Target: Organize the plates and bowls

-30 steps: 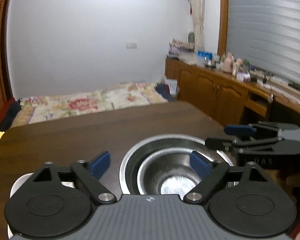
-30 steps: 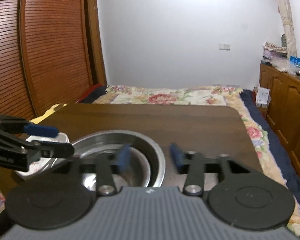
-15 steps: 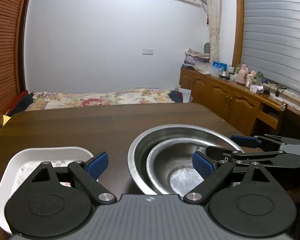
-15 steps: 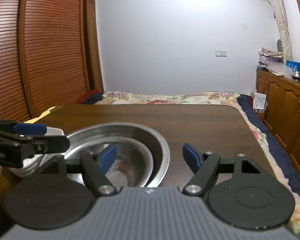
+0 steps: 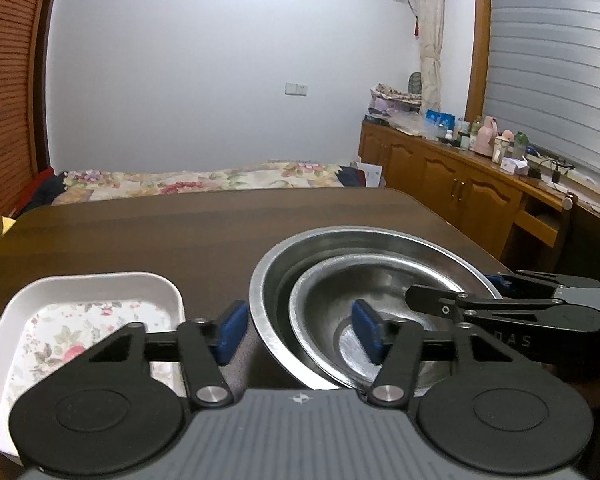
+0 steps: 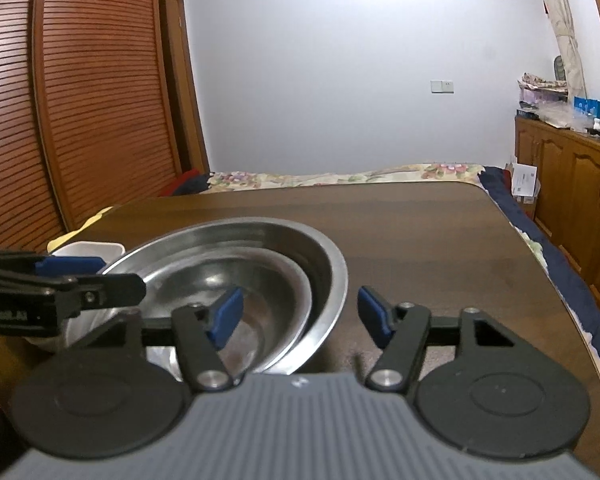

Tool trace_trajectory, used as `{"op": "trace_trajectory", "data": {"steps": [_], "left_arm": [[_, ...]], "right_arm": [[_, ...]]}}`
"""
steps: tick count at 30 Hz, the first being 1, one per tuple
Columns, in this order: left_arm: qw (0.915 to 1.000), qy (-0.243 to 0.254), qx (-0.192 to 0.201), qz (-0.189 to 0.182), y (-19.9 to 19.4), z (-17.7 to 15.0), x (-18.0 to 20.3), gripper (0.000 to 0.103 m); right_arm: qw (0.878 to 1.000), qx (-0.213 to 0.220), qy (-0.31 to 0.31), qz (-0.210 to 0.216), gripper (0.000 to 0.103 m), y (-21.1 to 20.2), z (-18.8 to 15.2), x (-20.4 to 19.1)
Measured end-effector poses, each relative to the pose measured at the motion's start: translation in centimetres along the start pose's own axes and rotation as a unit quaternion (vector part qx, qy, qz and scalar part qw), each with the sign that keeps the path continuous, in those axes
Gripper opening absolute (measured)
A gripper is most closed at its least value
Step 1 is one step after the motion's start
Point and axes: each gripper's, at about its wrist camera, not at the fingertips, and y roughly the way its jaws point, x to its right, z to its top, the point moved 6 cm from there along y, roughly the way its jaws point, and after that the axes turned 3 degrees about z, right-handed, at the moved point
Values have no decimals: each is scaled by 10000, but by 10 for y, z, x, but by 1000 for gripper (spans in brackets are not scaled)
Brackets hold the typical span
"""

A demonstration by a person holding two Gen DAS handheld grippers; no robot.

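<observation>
A large steel bowl [image 5: 364, 240] stands on the dark wooden table [image 5: 180, 232] with a smaller steel bowl [image 5: 332, 280] nested inside it. A white square plate with a flower pattern [image 5: 88, 320] lies left of the bowls. My left gripper [image 5: 300, 334] is open, its jaws straddling the near left rims of both bowls. My right gripper [image 6: 300, 318] is open, its jaws straddling the large bowl's [image 6: 332, 268] near right rim; the small bowl [image 6: 236, 280] sits inside. Each gripper shows in the other's view, the right [image 5: 500, 300] and the left [image 6: 60, 284].
A bed with a floral cover [image 5: 204, 178] lies beyond the table's far edge. Wooden cabinets with bottles and clutter [image 5: 460, 176] run along the right wall. A slatted wooden wardrobe [image 6: 80, 120] stands at the left. The table's right edge [image 6: 560, 300] is close to my right gripper.
Both grippers have pulled back and risen a little from the bowls. The right gripper's jaws have opened wider. The white plate has come fully into the left wrist view.
</observation>
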Motion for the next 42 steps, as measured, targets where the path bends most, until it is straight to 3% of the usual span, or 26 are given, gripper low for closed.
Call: {"op": "trace_trajectory", "data": {"steps": [5, 12, 19, 31, 42], "left_arm": [[10000, -30, -60, 22, 2, -2, 1, 49], [9998, -18, -205, -21, 8, -8, 1, 46], [9997, -55, -245, -2, 9, -7, -2, 32], [9995, -25, -298, -42, 5, 0, -1, 31], [9999, 36, 94, -46, -26, 33, -14, 32]], "right_arm": [[10000, -53, 0, 4, 42, 1, -1, -2], [10000, -85, 3, 22, 36, 3, -1, -2], [9998, -173, 40, 70, 32, 6, -1, -4], [9998, -128, 126, -14, 27, 3, 1, -2], [9996, 256, 89, 102, 27, -14, 33, -19]]}}
